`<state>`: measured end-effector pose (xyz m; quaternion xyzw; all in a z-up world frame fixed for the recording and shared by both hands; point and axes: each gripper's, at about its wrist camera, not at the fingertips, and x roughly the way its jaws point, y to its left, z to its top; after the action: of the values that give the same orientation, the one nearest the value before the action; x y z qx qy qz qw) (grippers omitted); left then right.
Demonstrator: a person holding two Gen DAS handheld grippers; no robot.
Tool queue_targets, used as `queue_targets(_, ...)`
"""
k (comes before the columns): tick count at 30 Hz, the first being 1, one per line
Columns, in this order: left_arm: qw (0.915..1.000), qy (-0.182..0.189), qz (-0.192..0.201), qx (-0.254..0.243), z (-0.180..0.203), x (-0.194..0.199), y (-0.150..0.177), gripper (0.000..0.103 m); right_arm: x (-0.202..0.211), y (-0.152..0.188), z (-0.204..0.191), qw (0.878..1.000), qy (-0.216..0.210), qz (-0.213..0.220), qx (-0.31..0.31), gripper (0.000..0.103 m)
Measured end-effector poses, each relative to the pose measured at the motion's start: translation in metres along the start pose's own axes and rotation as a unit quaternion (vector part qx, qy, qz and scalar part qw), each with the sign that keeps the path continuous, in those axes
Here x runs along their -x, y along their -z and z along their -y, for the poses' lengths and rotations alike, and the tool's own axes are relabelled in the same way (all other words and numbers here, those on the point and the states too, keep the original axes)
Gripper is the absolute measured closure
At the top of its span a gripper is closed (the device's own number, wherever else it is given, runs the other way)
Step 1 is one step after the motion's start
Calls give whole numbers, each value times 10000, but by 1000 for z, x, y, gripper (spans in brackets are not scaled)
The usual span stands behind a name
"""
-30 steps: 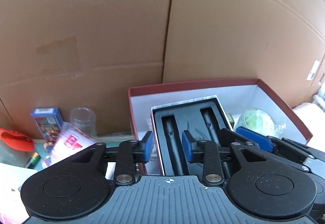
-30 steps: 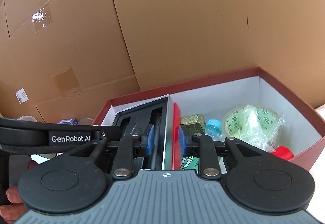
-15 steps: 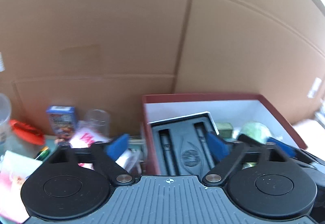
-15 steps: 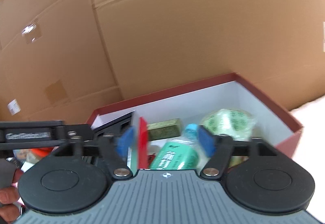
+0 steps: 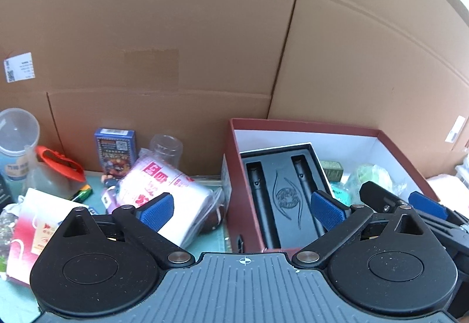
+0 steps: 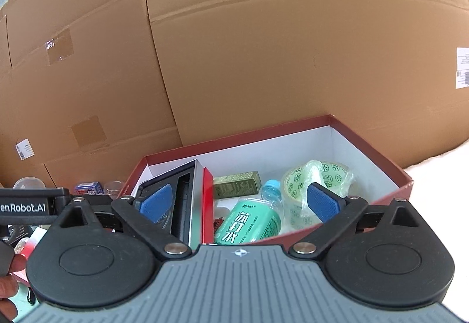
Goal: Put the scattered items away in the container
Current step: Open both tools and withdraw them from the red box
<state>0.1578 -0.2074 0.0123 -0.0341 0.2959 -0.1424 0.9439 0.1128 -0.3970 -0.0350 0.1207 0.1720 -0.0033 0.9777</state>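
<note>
The dark red box [image 5: 233, 176] with a white inside stands against the cardboard wall. A black tray [image 5: 281, 191] with two dark sticks lies in its left half, with its red edge [image 6: 207, 205] beside a green bottle [image 6: 249, 223], a gold box [image 6: 237, 183] and a wrapped tape roll [image 6: 322, 176]. My left gripper [image 5: 242, 210] hovers over the box's near left corner; its jaws are opening and the pads touch nothing. My right gripper [image 6: 239, 202] hangs over the box's near side; its jaws are opening too, with the pads clear of the tray.
Left of the box lie a white and pink packet [image 5: 164, 188], a blue card box [image 5: 115, 150], a clear cup [image 5: 165, 147], a red-lidded jar [image 5: 55, 164] and a red and white packet [image 5: 32, 223]. Cardboard sheets [image 5: 205, 44] wall off the back.
Both grippers went from nearly shut on the black tray to wide open. The tray now lies in the box, and both grippers have drawn back from it.
</note>
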Motion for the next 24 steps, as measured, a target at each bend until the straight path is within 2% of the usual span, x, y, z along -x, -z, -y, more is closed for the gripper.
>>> queue_targets(16, 9999, 67, -19, -139, -17, 55, 23, 0, 50, 9, -23, 9999, 3, 147, -43, 2)
queue_targets(24, 9998, 18, -21, -177, -41, 82, 52, 0, 72, 28, -48, 9997, -71, 150, 176, 1)
